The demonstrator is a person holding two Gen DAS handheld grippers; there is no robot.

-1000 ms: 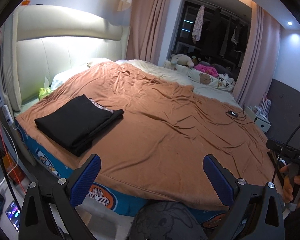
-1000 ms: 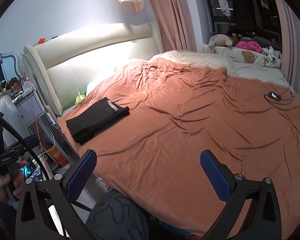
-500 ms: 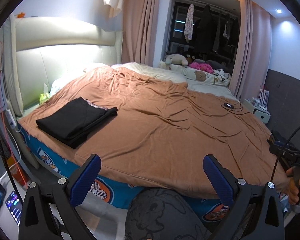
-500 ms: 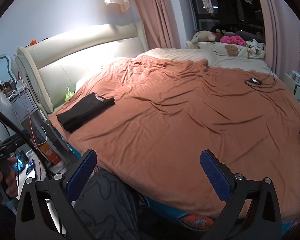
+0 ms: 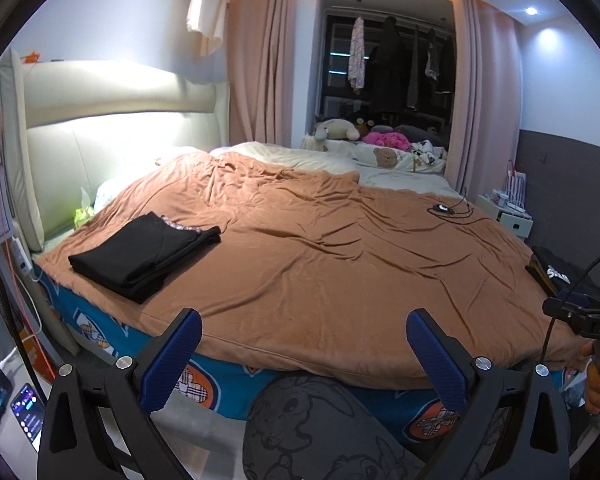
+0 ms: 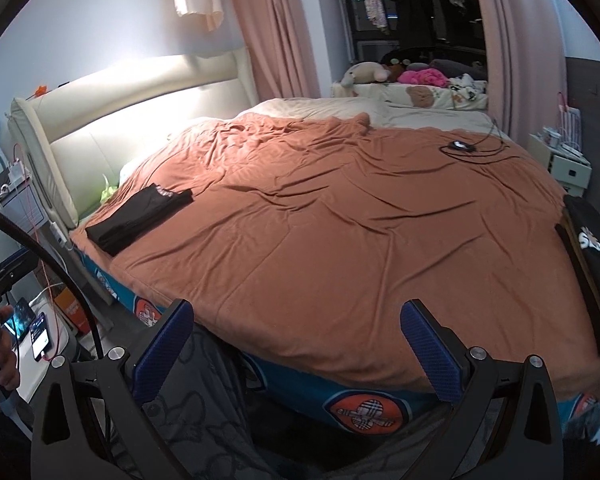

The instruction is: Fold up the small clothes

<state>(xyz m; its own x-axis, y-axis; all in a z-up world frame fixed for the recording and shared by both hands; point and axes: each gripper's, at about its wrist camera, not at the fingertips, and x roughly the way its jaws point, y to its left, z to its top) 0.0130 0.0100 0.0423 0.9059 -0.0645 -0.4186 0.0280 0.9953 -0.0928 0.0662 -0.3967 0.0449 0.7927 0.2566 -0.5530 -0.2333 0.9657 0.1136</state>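
1. The folded black garment (image 5: 140, 254) lies on the bed, ahead of the left gripper's (image 5: 302, 354) jaws and off to their left, near the bed's near corner by the headboard (image 5: 112, 136). It looks finished: a flat stack of layers, parked at the edge, I would judge, to keep the middle of the bed free for the next piece.
2. Its long axis runs on a slant, from the near-left edge of the bed away and to the right of the left jaws; the far right end shows a strip of patterned trim (perhaps a waistband or hem, too small to tell).
3. A second black garment (image 6: 594, 256) with pale lettering lies at the bed's right edge, ahead and far right of the right gripper's (image 6: 296, 350) jaws. It seems the next thing to fold, and the right side is nearer to it.
4. Both pairs of jaws stand spread wide and hold nothing; they hang short of the bed's near edge, over the person's patterned trousers (image 5: 332, 428).
5. The brown blanket (image 5: 340, 248) covers most of the bed, wrinkled but bare straight ahead of both jaws, which suits it as a folding surface.
6. A small black device with a cable (image 5: 444, 210) rests far ahead and right of the left jaws, well apart from both garments.
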